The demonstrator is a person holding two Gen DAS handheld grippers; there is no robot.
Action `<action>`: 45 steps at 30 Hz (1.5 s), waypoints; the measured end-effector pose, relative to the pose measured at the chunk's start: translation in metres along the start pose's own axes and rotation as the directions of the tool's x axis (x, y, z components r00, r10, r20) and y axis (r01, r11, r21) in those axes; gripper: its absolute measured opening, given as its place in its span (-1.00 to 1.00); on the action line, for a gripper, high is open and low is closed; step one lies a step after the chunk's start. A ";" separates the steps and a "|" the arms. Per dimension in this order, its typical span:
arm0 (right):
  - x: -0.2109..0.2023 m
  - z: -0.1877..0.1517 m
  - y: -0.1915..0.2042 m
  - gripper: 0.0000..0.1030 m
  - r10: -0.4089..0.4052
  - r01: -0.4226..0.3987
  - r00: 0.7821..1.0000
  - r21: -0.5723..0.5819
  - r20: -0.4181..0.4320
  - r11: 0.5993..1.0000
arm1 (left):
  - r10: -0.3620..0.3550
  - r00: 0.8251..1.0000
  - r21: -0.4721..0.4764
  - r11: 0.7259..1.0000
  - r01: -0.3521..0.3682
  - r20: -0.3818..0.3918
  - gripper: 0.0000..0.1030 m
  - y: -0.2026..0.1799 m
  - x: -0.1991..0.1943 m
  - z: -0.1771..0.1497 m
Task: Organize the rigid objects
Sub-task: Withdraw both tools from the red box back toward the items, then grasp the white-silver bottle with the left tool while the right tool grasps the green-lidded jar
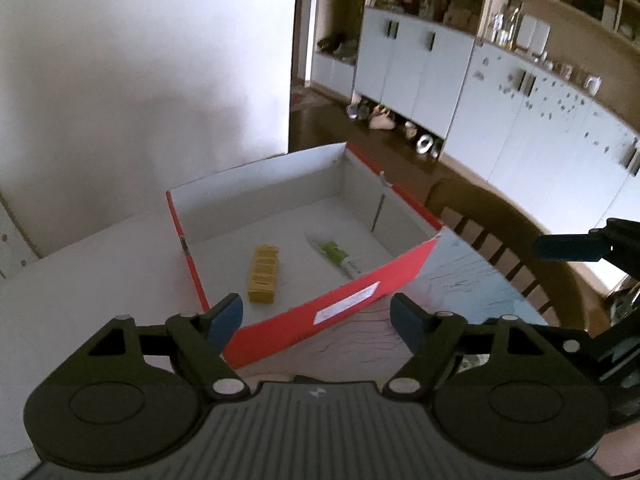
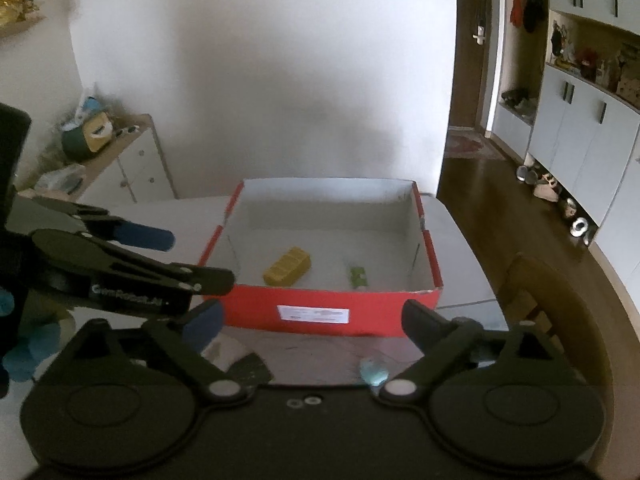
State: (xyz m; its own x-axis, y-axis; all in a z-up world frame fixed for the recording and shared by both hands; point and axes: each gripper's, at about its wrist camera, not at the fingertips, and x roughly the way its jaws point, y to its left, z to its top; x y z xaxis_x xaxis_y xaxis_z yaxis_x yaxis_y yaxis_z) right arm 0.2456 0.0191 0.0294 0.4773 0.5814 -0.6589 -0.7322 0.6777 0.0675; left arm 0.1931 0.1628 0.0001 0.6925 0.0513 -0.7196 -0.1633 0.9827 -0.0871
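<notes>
A red cardboard box (image 2: pixel 328 312) with a white interior and a white label on its near wall stands open-topped on the white counter (image 1: pixel 80 280). Two items lie on the box floor, apart from each other: a yellow rectangular block (image 2: pixel 287 265) toward the left side and a slim green-and-white packet (image 2: pixel 357 277) toward the right side. In the left wrist view the same yellow block (image 1: pixel 264 279) lies near the box's near-left corner and the packet (image 1: pixel 335 257) lies close to the near wall. The left gripper (image 1: pixel 318 316) hovers short of the box, above its near wall, with its blue-padded fingers (image 1: pixel 226 316) spread apart and nothing between them. The right gripper (image 2: pixel 312 320) is positioned in front of the labelled wall, with its jaws standing wide and empty; neither gripper touches the box. In the right wrist view the left gripper (image 2: pixel 160 248) appears at the left edge, just beside the box's left wall. A small pale-blue object (image 2: pixel 373 372) and a dark flat piece (image 2: pixel 250 368) lie on the counter near the right gripper; their identity cannot be determined. A brown wooden chair (image 1: pixel 492 236) stands at the counter's far side, and white cabinets (image 1: pixel 420 72) line the wall.
</notes>
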 end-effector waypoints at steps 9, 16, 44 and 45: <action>-0.034 -0.022 0.013 0.99 0.021 -0.021 0.998 -0.006 0.057 1.000 | -0.021 0.992 0.000 1.000 0.021 0.122 0.58 -0.008 -0.034 -0.024; -0.053 -0.047 0.017 0.99 0.006 -0.006 0.995 0.005 0.102 1.000 | -0.027 0.984 0.029 0.999 0.022 0.177 0.59 -0.019 -0.051 -0.045; -0.006 -0.178 -0.011 0.99 -0.072 0.072 0.997 0.021 0.002 0.997 | -0.063 0.997 0.049 0.997 0.065 -0.037 0.59 -0.053 0.027 -0.166; -0.001 -0.180 -0.009 0.98 -0.071 0.071 0.997 0.010 -0.009 0.997 | -0.061 0.997 0.048 0.997 0.064 -0.049 0.59 -0.054 0.032 -0.168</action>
State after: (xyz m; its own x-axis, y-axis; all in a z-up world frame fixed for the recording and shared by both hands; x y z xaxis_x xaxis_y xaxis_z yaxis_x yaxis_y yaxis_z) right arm 0.1647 -0.0689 -0.1050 0.5234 0.5278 -0.6690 -0.6916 0.7217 0.0283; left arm 0.1058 0.0814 -0.1335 0.6662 -0.0177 -0.7456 -0.0847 0.9915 -0.0992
